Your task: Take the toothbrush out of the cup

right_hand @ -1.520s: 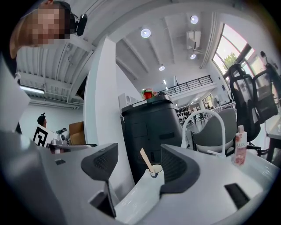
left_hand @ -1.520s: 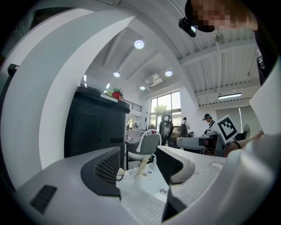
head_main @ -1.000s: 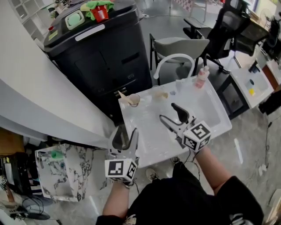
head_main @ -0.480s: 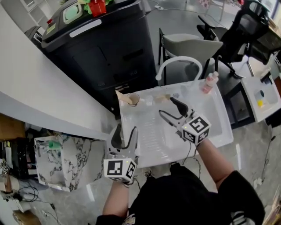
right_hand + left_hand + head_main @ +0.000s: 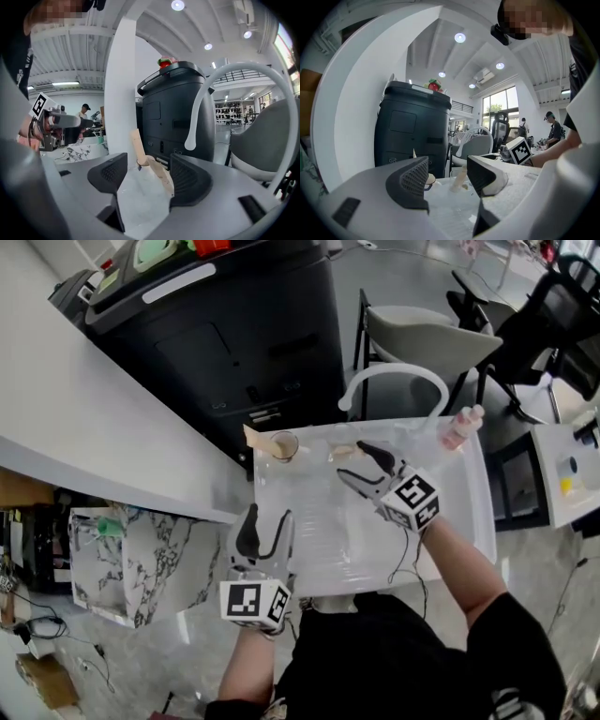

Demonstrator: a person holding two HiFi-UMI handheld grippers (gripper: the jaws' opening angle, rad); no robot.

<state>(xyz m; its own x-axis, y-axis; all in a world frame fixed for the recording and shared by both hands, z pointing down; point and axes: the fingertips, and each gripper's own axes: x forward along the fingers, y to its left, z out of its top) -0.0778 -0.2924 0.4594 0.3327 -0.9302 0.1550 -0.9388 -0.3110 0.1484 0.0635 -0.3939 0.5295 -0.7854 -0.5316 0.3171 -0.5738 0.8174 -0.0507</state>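
Toothbrush (image 5: 255,436) is in the cup (image 5: 285,446), leaning out to the left over the rim. The cup sits right in the far-left corner of the white tray (image 5: 314,549), so it's boxed in by the tray lip on two sides, with the black bin (image 5: 234,334) just behind and the counter (image 5: 84,427) off to the left. The open side is from the middle of the tray, which is mostly bare. A beige stick (image 5: 345,452) lies on the tray a little right of the cup. The white tap (image 5: 389,376) arches over the far edge, and a pink bottle (image 5: 461,427) stands at the far-right corner, well out of the way.

The right gripper (image 5: 351,461) hangs over the far half of the tray, forearm coming in from the near right, tipped slightly down and aimed left at the cup. Its jaws are wide apart and have just eased in a touch. They hold nothing. In the right gripper view the stick runs up toward one pad, with the toothbrush farther on.

The left gripper (image 5: 268,517) sits at the near-left tray edge, roughly level, pointing at the far side. Its jaws are also apart, with nothing in them.
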